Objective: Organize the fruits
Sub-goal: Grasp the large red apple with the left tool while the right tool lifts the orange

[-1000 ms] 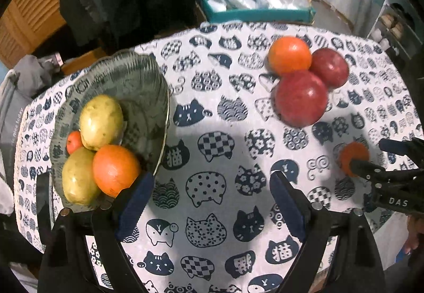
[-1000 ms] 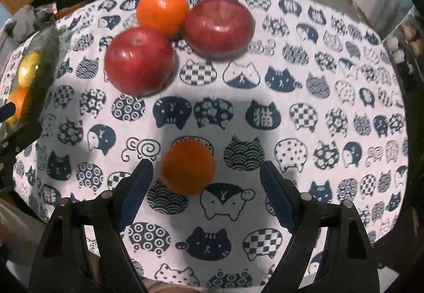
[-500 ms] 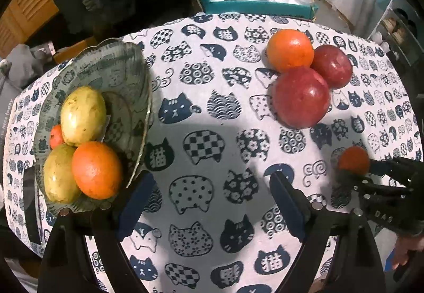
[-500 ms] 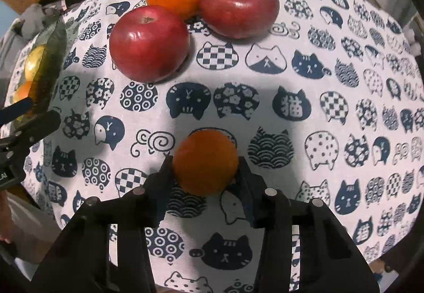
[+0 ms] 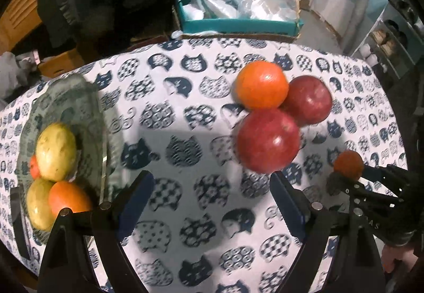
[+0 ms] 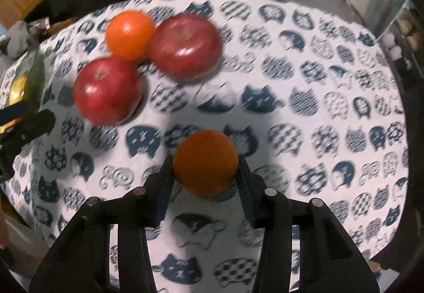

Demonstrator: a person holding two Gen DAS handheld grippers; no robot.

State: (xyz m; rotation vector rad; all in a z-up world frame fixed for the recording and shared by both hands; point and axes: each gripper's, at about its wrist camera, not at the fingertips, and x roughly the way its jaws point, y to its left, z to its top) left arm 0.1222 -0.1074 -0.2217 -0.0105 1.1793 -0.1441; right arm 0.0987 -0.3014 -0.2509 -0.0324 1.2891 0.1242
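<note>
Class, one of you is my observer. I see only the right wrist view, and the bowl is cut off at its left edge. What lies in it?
Observer: In the bowl lie two yellow fruits, an orange and a small red fruit.
Operator: Is the left hand-held gripper holding anything?
Observer: No. The left hand-held gripper is open and empty above the cloth.
Operator: What is nearest it?
Observer: A red apple, just beyond one of its fingers.
</note>
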